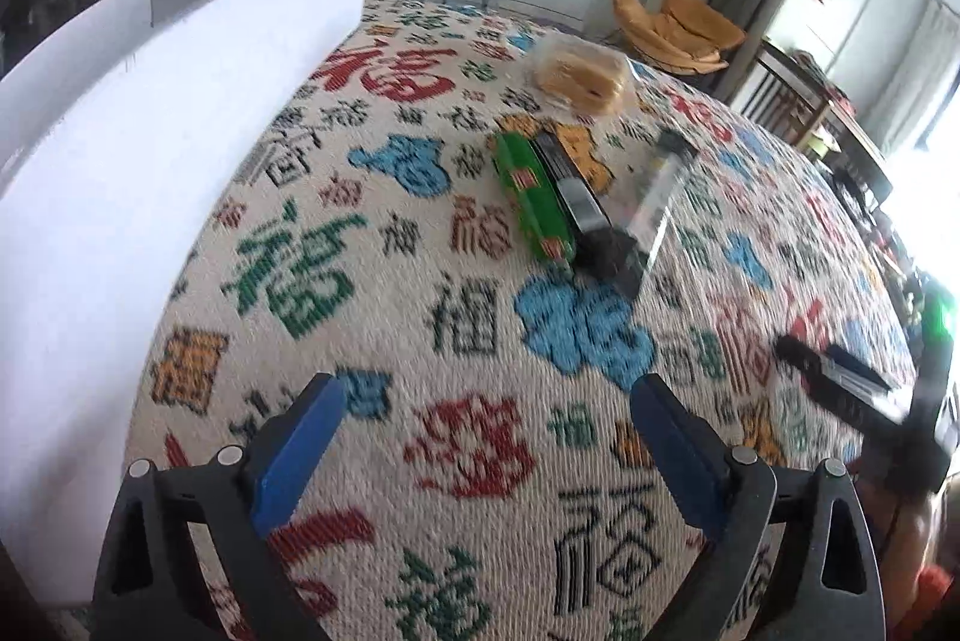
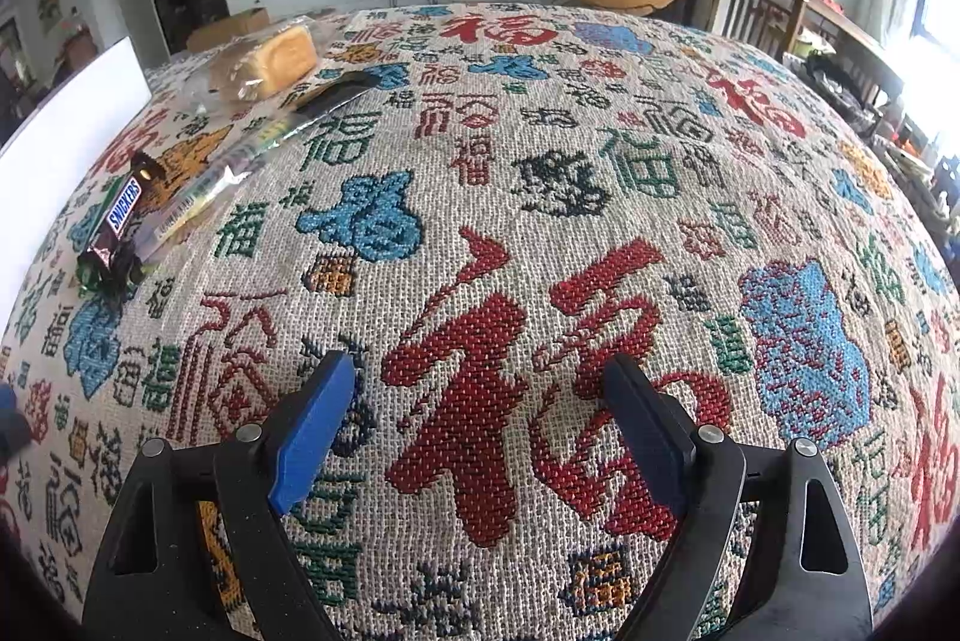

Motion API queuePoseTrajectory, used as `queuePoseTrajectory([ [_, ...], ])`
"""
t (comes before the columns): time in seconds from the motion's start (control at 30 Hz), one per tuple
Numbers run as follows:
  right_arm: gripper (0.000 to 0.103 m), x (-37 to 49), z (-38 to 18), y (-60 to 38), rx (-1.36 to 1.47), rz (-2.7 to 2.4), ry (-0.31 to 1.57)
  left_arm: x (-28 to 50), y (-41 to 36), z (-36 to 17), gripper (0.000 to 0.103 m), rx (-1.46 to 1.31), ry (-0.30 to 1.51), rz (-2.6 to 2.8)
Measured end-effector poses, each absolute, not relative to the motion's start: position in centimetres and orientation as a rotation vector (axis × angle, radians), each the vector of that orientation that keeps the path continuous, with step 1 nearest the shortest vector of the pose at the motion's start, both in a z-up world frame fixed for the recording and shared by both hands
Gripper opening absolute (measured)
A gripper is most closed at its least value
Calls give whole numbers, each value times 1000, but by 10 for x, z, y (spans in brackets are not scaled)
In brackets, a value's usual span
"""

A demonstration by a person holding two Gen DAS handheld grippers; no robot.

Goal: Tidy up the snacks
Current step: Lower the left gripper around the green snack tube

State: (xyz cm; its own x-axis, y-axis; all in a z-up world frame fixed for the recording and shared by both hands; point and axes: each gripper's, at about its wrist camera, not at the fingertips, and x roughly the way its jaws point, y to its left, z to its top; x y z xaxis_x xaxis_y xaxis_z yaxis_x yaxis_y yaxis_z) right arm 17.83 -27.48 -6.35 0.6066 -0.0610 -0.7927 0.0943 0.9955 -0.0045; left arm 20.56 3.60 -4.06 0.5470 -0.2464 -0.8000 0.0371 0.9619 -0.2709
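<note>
Both claws are hanging over the patterned cloth on the surface point(image 2: 600, 149), angled downward, holding nothing. The left claw point(image 1: 489, 428) is standing with its jaws spread wide and only cloth showing between them; the right claw point(image 2: 480, 404) is likewise gaping over a red woven character, empty. Ahead of the left claw, and slightly to its right, the snacks are lying side by side: a green packet point(image 1: 528, 197), a dark bar point(image 1: 570, 188) touching it, and a clear-wrapped stick pack point(image 1: 657, 197) just beside, which is blurred here, so its contents are uncertain. From the right claw the same cluster is sitting far ahead and to the left, the dark bar reading as a Snickers bar point(image 2: 120, 221). Farther ahead of the left claw a bagged bread loaf point(image 1: 579, 74) is resting apart from the row. A white board point(image 1: 138, 149) is standing along the left claw's left side. Judgement: the long packs are probably being lined up parallel for tidiness, with the loaf not yet grouped; the left claw is nearer the row and looks better placed for the next pick.
</note>
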Motion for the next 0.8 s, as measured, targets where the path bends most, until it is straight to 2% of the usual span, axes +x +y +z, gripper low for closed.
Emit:
queuePoseTrajectory([
  [0.1, 87, 178, -63, -275, 39, -90, 915, 243, 38, -27, 94, -248, 956, -133],
  [0.2, 87, 178, -64, -275, 40, -90, 915, 278, 27, -32, 78, -245, 994, -137],
  [0.27, 87, 178, -64, -275, 39, -90, 915, 296, 16, -42, 61, -221, 1033, -136],
  [0.4, 87, 178, -64, -275, 38, -90, 915, 313, 7, -59, 57, -223, 1031, -124],
  [0.5, 88, 178, -64, -275, 39, -90, 915, 315, -15, -63, 56, -24, 984, -90],
  [0.53, 88, 178, -64, -275, 39, -89, 914, 315, -21, -63, 48, 44, 976, -96],
  [0.6, 88, 179, -64, -275, 40, -90, 915, 311, -21, -61, 22, 54, 967, -153],
  [0.8, 88, 179, -64, -275, 40, -90, 914, 261, 15, -55, 22, -45, 1031, -229],
])
